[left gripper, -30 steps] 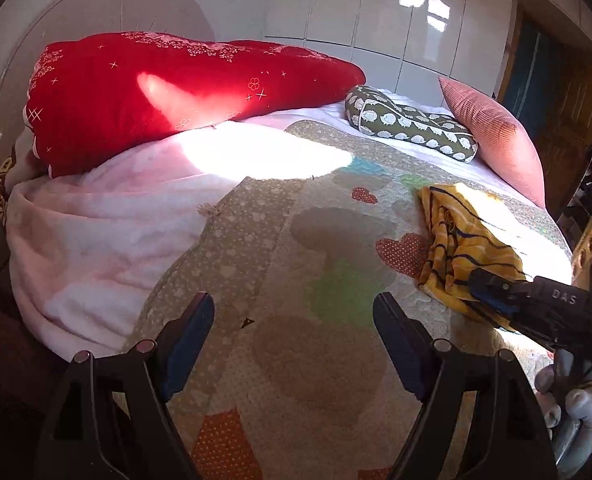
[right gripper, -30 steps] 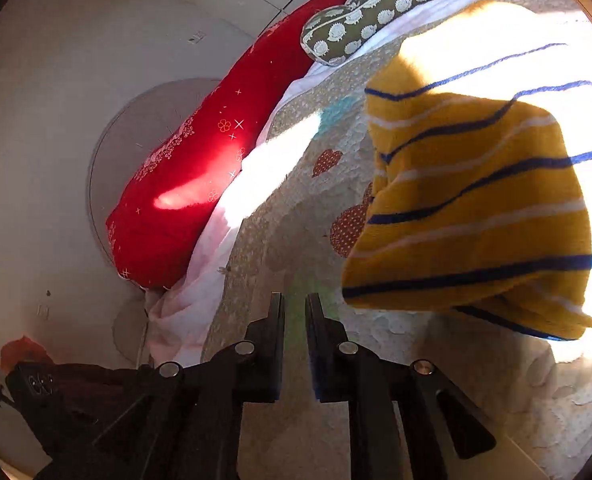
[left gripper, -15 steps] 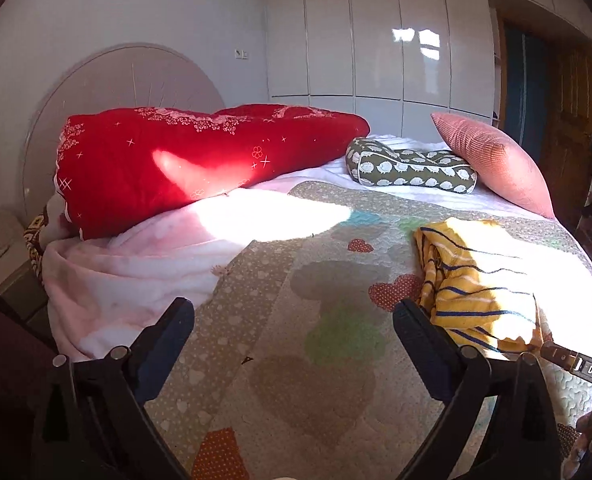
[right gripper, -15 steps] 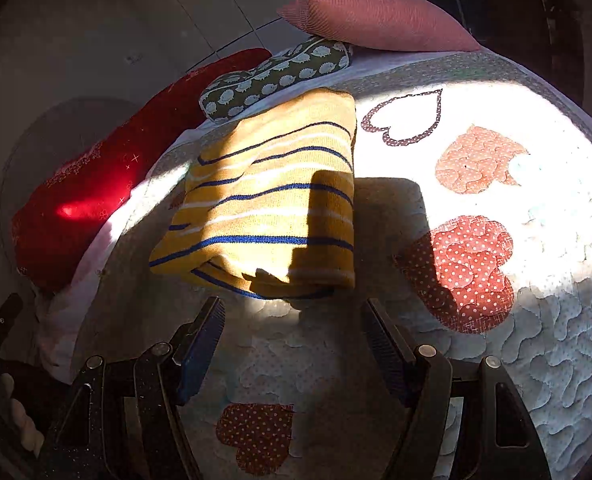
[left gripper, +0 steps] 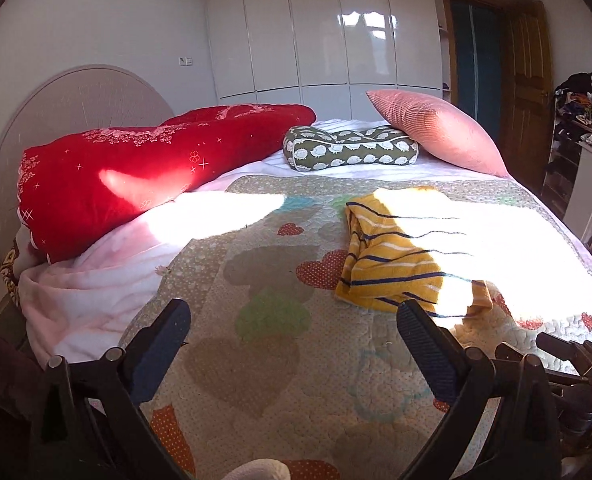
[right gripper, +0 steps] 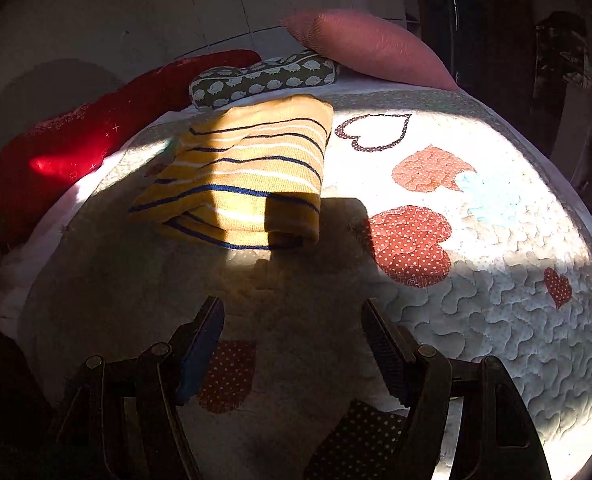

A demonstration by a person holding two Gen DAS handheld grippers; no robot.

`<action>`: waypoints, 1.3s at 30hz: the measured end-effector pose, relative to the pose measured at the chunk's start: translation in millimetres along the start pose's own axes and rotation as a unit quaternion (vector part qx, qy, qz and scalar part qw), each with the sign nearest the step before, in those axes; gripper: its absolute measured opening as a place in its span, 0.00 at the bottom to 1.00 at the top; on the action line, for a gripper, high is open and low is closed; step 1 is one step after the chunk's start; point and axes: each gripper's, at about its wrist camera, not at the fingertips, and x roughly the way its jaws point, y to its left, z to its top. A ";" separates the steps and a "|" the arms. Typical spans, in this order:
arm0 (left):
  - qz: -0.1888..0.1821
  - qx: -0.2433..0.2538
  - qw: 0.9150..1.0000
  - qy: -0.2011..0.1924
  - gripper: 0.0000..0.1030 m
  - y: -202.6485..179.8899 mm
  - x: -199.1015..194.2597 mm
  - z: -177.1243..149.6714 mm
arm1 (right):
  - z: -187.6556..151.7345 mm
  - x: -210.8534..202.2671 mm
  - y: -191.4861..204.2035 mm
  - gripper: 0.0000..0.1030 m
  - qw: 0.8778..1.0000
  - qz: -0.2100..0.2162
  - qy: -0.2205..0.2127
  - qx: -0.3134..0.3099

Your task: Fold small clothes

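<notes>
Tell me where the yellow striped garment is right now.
The yellow striped garment lies folded on the heart-patterned quilt, ahead of both open grippers, right of centre in the left wrist view, in front of the green patterned pillow.

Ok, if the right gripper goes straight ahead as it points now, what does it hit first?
Probably the folded yellow striped garment, ahead of the open right gripper; only bare quilt lies between, though depth is uncertain.

yellow navy-striped garment (right gripper: 252, 176), heart-patterned quilt (right gripper: 475, 304)

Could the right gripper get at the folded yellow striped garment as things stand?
Probably yes: the right gripper is open, and only bare quilt lies between it and the yellow striped garment ahead.
</notes>
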 end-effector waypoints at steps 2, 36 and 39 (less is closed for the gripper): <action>-0.010 0.006 1.000 0.010 1.00 -5.6 3.0 -2.6 | -1.0 -1.5 0.8 0.73 1.000 -0.010 -0.002 -0.010; -0.038 -0.006 0.995 0.094 1.00 3.8 35.2 -26.4 | 55.0 102.0 -11.0 0.33 0.998 0.031 0.044 0.040; -0.031 -0.015 0.995 0.095 1.00 11.1 35.2 -25.9 | 64.6 94.5 -10.7 0.15 0.997 0.058 0.037 0.039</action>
